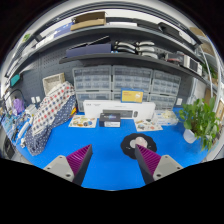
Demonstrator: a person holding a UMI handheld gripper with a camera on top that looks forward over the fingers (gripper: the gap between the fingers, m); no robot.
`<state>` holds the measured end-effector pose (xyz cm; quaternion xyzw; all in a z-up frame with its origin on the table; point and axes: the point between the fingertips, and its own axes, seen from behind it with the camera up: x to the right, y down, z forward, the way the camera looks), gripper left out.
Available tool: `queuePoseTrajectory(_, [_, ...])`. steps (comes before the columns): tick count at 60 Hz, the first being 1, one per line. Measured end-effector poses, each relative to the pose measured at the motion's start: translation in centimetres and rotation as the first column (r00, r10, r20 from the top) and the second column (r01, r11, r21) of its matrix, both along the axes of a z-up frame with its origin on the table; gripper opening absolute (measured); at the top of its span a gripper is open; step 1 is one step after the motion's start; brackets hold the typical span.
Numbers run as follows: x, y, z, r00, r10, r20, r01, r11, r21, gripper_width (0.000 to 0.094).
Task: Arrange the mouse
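1. The mouse [137, 142] lies on the blue table [105, 160], just ahead of the right finger's tip and touching neither finger; it looks dark, with a dark ring around it, though its exact shape is hard to make out.
2. The gripper [110, 160] has its 2 fingers spread wide with nothing between them, and the magenta pads [80, 157] face inward over bare blue surface.
3. Farther back, a white box [118, 112] stands across the middle of the table, with small trays [84, 122] of bits to its left and right.
4. A checked cloth [50, 108] is draped over something at the far left.
5. A green plant [200, 120] stands at the right edge of the table.
6. Behind everything, clear drawer units [125, 82] sit against the wall under shelves [105, 45] stacked with boxes.
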<state>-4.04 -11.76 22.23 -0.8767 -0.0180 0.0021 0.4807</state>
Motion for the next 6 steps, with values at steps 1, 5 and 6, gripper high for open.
queuePoseTrajectory(1, [-0.12, -0.07, 0.0, 1.0, 0.001, -0.002, -0.001, 1.0, -0.001, 0.0864])
queuePoseTrajectory(5, [-0.58, -0.21, 0.06, 1.0, 0.008, -0.008, -0.008, 1.0, 0.002, 0.0866])
queuePoseTrajectory(6, [-0.67, -0.24, 0.09, 1.0, 0.01, -0.008, -0.01, 1.0, 0.002, 0.0866])
